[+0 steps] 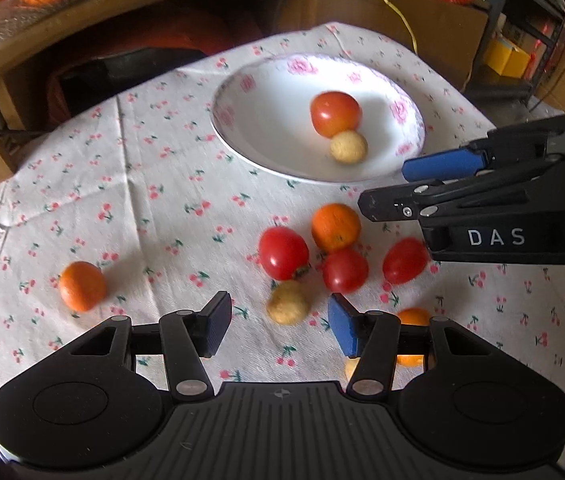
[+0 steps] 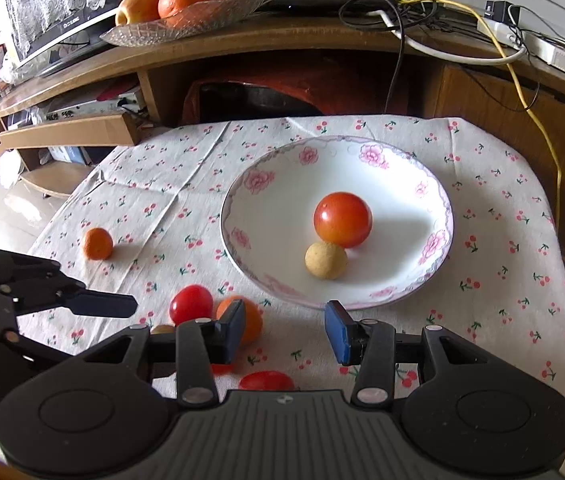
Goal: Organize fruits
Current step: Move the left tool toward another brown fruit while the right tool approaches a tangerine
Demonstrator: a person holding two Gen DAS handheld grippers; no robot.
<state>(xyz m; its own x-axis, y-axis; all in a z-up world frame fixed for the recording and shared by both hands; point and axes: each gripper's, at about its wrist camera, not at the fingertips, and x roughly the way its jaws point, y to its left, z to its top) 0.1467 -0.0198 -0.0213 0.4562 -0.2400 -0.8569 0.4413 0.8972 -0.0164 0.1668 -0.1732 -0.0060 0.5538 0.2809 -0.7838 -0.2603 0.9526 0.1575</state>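
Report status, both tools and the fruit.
Left tool open, right tool open, both empty. White floral bowl holds red tomato and tan round fruit. Path clear.

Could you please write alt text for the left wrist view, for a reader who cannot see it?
An open left gripper hovers over a tan fruit among tomatoes and oranges on a cherry-print tablecloth. Beyond, a flowered bowl holds a tomato and a tan ball; the right gripper enters from the right.
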